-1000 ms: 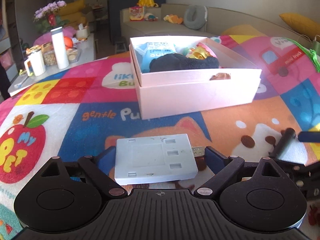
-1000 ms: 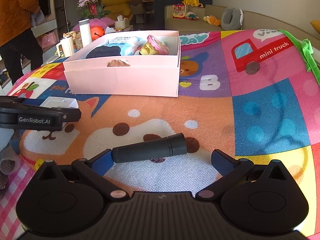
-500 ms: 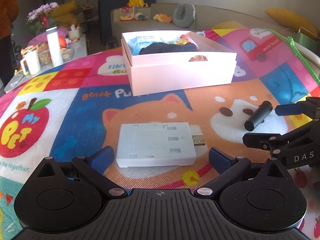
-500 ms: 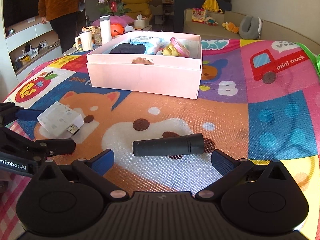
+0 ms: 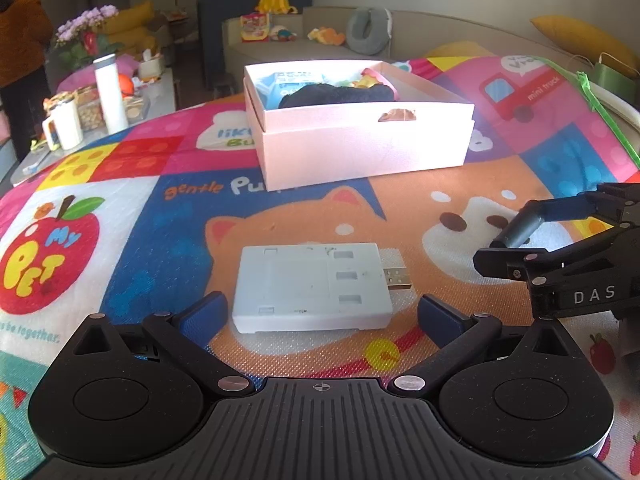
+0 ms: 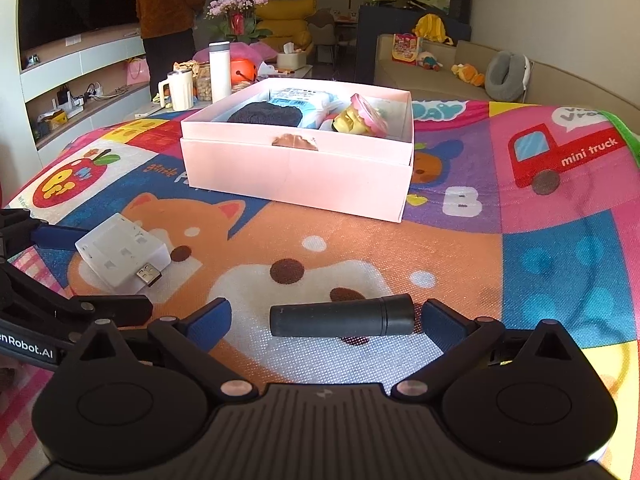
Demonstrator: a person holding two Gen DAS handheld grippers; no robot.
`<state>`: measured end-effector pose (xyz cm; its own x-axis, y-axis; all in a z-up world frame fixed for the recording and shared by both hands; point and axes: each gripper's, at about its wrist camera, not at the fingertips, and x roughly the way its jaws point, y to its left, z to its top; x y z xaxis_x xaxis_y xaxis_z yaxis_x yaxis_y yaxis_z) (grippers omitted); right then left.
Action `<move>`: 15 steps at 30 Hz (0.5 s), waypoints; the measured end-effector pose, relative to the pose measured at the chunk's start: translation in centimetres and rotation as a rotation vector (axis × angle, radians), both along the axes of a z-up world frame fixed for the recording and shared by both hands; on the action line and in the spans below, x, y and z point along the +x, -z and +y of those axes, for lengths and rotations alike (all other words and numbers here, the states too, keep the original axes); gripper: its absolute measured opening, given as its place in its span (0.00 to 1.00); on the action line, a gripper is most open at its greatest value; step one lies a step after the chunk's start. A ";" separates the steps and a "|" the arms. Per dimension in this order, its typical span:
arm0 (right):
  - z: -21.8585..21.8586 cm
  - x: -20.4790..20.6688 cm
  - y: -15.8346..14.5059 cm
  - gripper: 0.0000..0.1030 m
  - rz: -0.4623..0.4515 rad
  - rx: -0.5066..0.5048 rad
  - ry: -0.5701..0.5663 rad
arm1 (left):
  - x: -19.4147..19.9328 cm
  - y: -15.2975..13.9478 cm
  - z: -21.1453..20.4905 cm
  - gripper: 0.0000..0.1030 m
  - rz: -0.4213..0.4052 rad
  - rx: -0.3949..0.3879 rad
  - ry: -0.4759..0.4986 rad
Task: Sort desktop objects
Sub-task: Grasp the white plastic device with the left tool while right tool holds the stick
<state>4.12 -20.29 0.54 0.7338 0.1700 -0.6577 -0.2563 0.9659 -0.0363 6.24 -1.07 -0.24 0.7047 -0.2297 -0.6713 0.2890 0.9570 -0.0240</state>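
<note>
The pink box (image 6: 296, 168) sits open on the bright play mat (image 6: 560, 264). It is the thing to steer by.

On the near side of the box, the left gripper (image 5: 320, 314) has its jaws spread wide around the white USB block (image 5: 312, 288). The blue pads (image 5: 202, 314) do not touch the block. There is a gap on both sides. The block lies flat on the mat, with its metal plug pointing toward the right gripper.

The right gripper (image 6: 326, 318) has the black tube (image 6: 342, 316) lying sideways between its jaws. Its jaws have just been closing in on the tube. The right pad looks just beside the cap end, while the left pad is still apart from the other end.

Only the right view looks down into the box and shows the dark cloth (image 6: 266, 114), a blue packet (image 6: 298, 100) and a yellow and pink toy (image 6: 362, 120). Only this view shows a person (image 6: 170, 16) standing far behind the box. The left view shows the block's flat top best.

The mat between the box and both grippers is bare. The mat's green edge (image 5: 600, 112) runs well off to the right of the box.
</note>
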 end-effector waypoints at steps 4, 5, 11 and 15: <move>0.1 -0.5 0.0 0.75 -0.006 0.002 -0.024 | 0.0 0.0 0.0 1.00 -0.001 0.001 0.000; 0.2 -0.7 0.0 0.73 -0.011 -0.002 -0.030 | 0.0 0.0 0.0 1.00 0.000 0.001 0.000; 0.6 -1.6 0.0 0.72 0.005 0.009 0.007 | 0.0 0.1 -0.1 1.00 0.001 0.008 -0.002; 0.7 -2.4 0.0 0.72 0.005 0.016 0.033 | 0.1 0.2 -0.3 1.00 0.002 0.013 -0.011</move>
<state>1.68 -19.57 0.56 0.7358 0.1558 -0.6590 -0.2240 0.9744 -0.0198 6.31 -1.34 -0.45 0.7056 -0.2132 -0.6758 0.2786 0.9603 -0.0121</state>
